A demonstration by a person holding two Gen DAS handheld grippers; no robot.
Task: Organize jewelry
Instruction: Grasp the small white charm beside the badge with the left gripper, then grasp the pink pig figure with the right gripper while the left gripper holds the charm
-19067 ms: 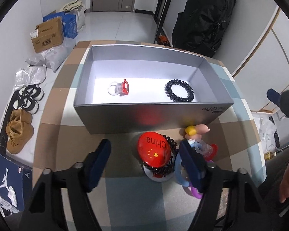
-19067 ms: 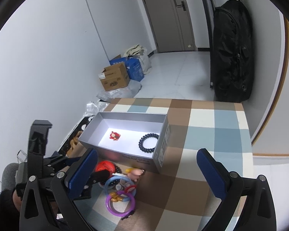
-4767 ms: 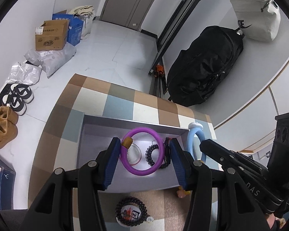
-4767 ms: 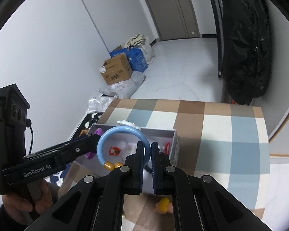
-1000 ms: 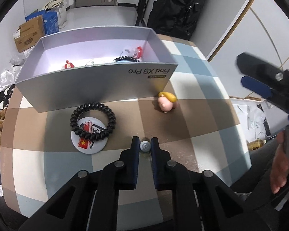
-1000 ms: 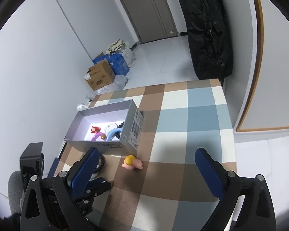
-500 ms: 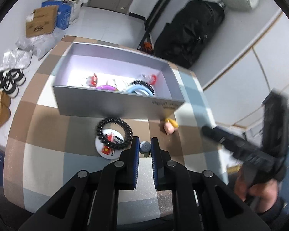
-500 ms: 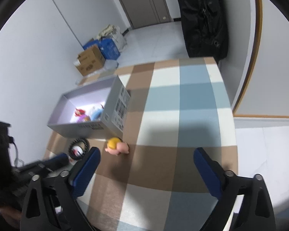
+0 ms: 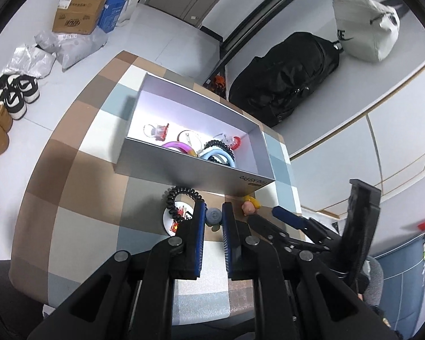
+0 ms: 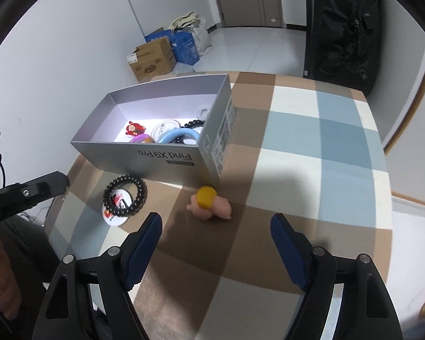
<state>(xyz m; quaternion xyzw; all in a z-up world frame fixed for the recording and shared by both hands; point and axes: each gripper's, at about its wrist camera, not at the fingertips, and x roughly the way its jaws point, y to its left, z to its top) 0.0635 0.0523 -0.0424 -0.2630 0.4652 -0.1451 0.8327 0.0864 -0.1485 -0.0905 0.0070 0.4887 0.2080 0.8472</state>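
My left gripper [image 9: 213, 206] is shut on a small grey-blue round piece [image 9: 214, 217], held above the checked tablecloth. Beyond it stands the open grey box [image 9: 184, 171], which holds a purple ring, a blue ring, a black bead bracelet and red charms. In the right wrist view my right gripper [image 10: 216, 225] hangs just short of a pink figure with a yellow cap [image 10: 209, 202]. Its jaws are closing, and no pad touches the figure. A black bead bracelet [image 10: 124, 195] rests on a white badge in front of the box [image 10: 144, 155].
The table [image 10: 311, 153] is covered in a brown, blue and white checked cloth. A black backpack [image 9: 283, 76] and a white bag stand against the far wall. Cardboard boxes [image 10: 153, 59] and shoes lie on the floor left of the table.
My left gripper has risen and rolled with the grey piece still in it. The right gripper has dropped towards the pink figure, and its jaws have narrowed.
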